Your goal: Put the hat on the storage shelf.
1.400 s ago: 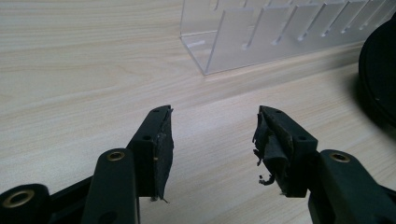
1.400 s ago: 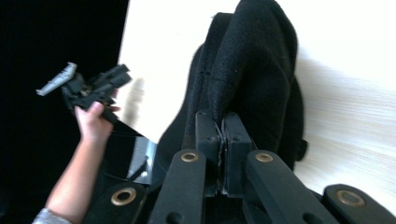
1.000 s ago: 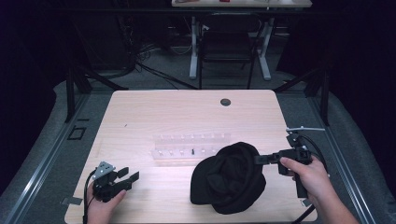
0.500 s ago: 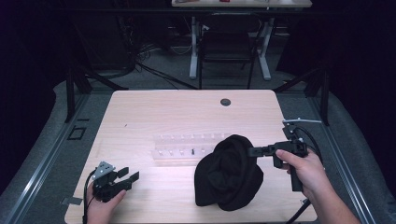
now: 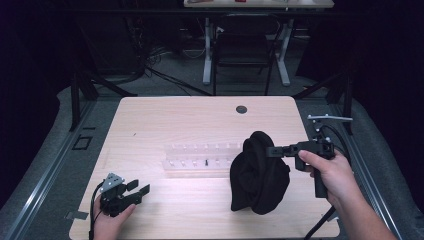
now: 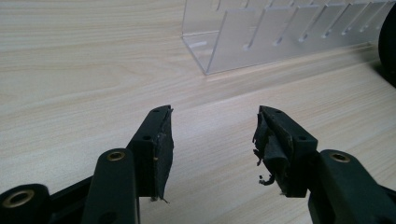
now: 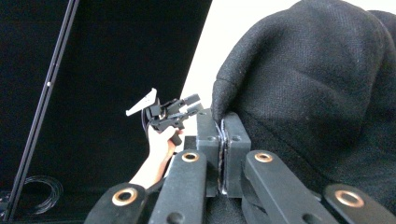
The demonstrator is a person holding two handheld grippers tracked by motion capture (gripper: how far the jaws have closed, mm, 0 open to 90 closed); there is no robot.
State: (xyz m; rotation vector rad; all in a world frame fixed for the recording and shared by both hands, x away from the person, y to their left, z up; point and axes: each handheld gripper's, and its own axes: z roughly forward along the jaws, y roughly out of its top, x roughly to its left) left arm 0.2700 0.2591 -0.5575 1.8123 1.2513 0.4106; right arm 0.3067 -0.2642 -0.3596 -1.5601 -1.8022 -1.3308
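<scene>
A black knit cloth (image 5: 260, 175) hangs bunched at the right of the wooden table (image 5: 165, 125), its lower end touching the tabletop. My right gripper (image 5: 270, 150) is shut on the cloth's upper edge, reaching in from the right in a person's hand. In the right gripper view the jaws (image 7: 223, 126) are pressed together on a fold of the cloth (image 7: 317, 93). My left gripper (image 5: 139, 187) rests at the front left, open and empty. In the left gripper view its jaws (image 6: 212, 135) stand apart over bare wood.
A clear plastic slotted rack (image 5: 200, 155) lies in the middle of the table, just left of the cloth, with a small dark item (image 5: 206, 162) in it. The rack (image 6: 261, 37) stands ahead of the left jaws. A round hole (image 5: 241, 109) sits near the far edge.
My right gripper has risen with the cloth, which went from a flat heap to a taller hanging bundle. The left gripper has stayed put.
</scene>
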